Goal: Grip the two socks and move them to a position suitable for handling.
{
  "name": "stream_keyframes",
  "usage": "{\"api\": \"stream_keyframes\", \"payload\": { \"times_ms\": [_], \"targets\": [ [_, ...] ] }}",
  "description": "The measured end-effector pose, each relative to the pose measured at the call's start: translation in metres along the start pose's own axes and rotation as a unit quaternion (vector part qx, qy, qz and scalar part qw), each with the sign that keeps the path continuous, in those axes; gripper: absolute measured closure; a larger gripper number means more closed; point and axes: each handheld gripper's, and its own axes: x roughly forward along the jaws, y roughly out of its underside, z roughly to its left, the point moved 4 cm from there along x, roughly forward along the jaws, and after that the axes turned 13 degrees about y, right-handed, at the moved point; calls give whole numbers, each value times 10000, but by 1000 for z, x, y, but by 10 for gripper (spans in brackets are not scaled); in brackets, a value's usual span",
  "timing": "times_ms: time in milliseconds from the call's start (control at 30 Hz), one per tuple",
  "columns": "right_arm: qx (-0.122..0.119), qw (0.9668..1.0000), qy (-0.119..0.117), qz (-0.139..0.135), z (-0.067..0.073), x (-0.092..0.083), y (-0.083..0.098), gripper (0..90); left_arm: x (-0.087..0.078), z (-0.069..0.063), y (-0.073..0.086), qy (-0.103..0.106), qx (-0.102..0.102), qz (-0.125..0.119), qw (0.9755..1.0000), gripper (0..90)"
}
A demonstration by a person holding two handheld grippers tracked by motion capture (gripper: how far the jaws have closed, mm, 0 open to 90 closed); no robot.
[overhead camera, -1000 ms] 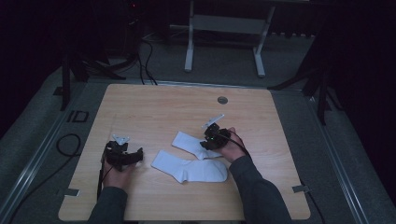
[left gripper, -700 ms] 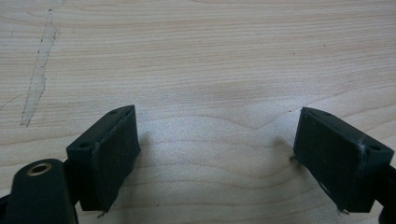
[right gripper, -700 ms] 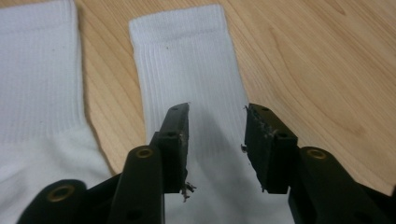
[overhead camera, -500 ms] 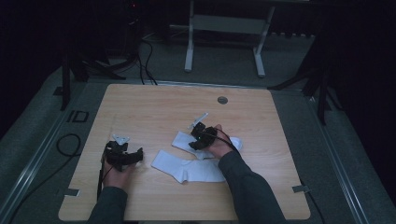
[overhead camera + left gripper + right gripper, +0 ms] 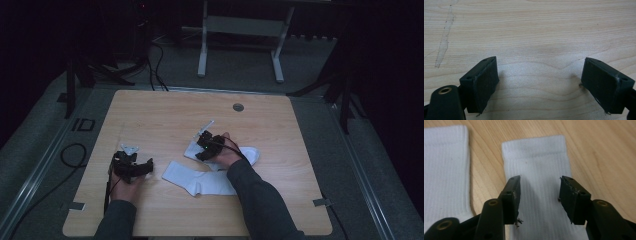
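Socks lie flat on the surface (image 5: 165,120); the right gripper (image 5: 539,195) hovers over the far sock (image 5: 536,167) near its cuff, jaws just opening, nothing pinched. Next: lower and close on the cuff. Left gripper (image 5: 539,82) rests open beside the near sock (image 5: 200,179)

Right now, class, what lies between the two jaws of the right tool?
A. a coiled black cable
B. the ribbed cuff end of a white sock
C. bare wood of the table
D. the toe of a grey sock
B: in the right gripper view the right tool stands with its jaws apart over the ribbed cuff end of a white sock, which lies flat on the wooden table.
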Motion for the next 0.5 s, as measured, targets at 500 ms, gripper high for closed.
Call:
{"api": "stream_keyframes", "payload": {
  "times_ms": [500],
  "targets": [
    [137,9999,-28,37,-8,0,5,793,0,0,0,1,1,0,10000,141]
  ]
}}
